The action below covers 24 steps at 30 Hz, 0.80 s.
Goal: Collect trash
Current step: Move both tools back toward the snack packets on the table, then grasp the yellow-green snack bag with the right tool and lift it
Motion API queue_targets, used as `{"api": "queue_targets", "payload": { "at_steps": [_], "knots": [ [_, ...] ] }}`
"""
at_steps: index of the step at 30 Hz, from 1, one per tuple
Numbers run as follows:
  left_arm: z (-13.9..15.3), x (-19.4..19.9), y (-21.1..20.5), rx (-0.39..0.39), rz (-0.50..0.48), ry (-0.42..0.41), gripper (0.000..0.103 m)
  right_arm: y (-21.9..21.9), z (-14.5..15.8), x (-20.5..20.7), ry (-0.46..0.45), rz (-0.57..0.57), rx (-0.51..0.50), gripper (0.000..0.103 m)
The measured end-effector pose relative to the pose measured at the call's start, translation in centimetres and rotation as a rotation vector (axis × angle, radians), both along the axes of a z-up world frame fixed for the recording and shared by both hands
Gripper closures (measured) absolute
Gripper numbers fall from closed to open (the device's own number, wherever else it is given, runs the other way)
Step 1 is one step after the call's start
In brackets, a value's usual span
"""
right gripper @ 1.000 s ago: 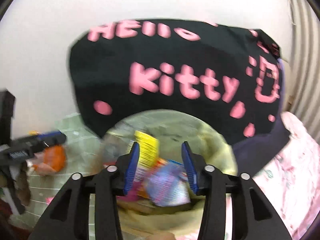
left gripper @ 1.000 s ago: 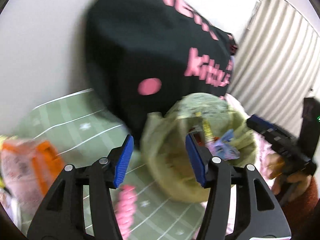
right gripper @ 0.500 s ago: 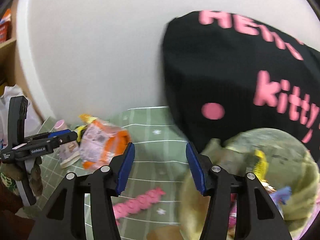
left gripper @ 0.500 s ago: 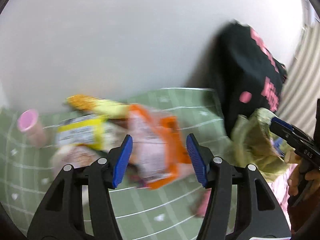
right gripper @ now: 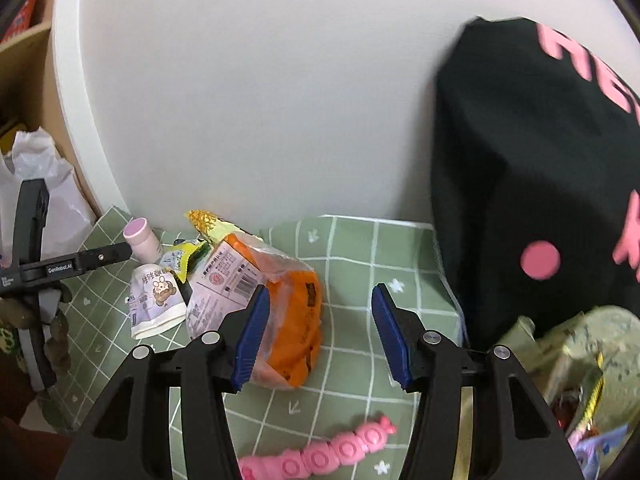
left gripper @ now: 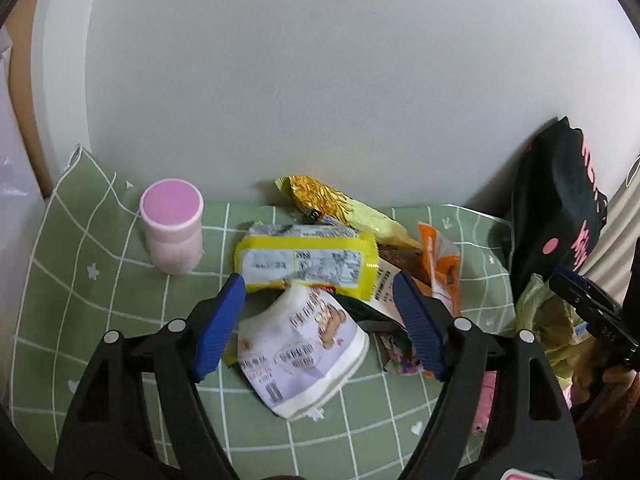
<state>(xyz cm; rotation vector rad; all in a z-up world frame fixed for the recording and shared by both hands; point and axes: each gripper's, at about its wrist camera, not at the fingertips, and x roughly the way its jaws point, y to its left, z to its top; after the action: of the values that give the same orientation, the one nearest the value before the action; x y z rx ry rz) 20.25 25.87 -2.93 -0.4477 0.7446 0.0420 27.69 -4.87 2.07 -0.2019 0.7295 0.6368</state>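
Note:
A pile of wrappers lies on the green checked cloth [left gripper: 80, 280] by the wall. It holds a white bear-print pouch [left gripper: 304, 344], a yellow packet [left gripper: 308, 264], a gold-yellow wrapper [left gripper: 340, 204] and an orange bag [left gripper: 440, 268]. My left gripper [left gripper: 320, 316] hovers over the white pouch with its jaws opening; the pads touch nothing. My right gripper [right gripper: 320, 330] is open above the cloth, its left finger over the orange bag [right gripper: 288, 312]. The greenish trash bag [right gripper: 588, 356], with wrappers inside, sits at the right edge.
A pink-lidded bottle [left gripper: 172, 224] stands left of the pile. A black bag with pink lettering [right gripper: 540, 152] leans on the wall behind the trash bag. A pink caterpillar toy [right gripper: 320, 456] lies on the cloth near me. A white plastic bag [right gripper: 40, 192] is far left.
Both views have swung left, away from the trash bag and black bag and onto the wrapper pile. The left jaws stand wider than before, and the right jaws also spread.

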Motion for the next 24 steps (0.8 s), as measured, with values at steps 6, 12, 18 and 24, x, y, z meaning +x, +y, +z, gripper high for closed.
{"api": "queue_targets", "payload": {
  "at_steps": [6,12,18,24],
  "knots": [
    [-0.9,0.9,0.8,0.034,0.029,-0.003,0.031,5.6,0.2,2.0,-0.027,0.184,-0.058,0.053],
    [-1.9,-0.8,2.7,0.012,0.071,0.014,0.031,13.3,-1.4,4.5,-0.007,0.384,-0.136,0.053],
    [-2.8,-2.3,4.4,-0.005,0.107,0.037,0.031,20.3,-5.9,6.2,0.047,0.513,-0.280,0.053],
    [-3.1,-2.9,5.1,-0.042,0.094,0.021,0.031,21.2,-9.0,7.3,0.180,0.535,-0.346,0.068]
  ]
}}
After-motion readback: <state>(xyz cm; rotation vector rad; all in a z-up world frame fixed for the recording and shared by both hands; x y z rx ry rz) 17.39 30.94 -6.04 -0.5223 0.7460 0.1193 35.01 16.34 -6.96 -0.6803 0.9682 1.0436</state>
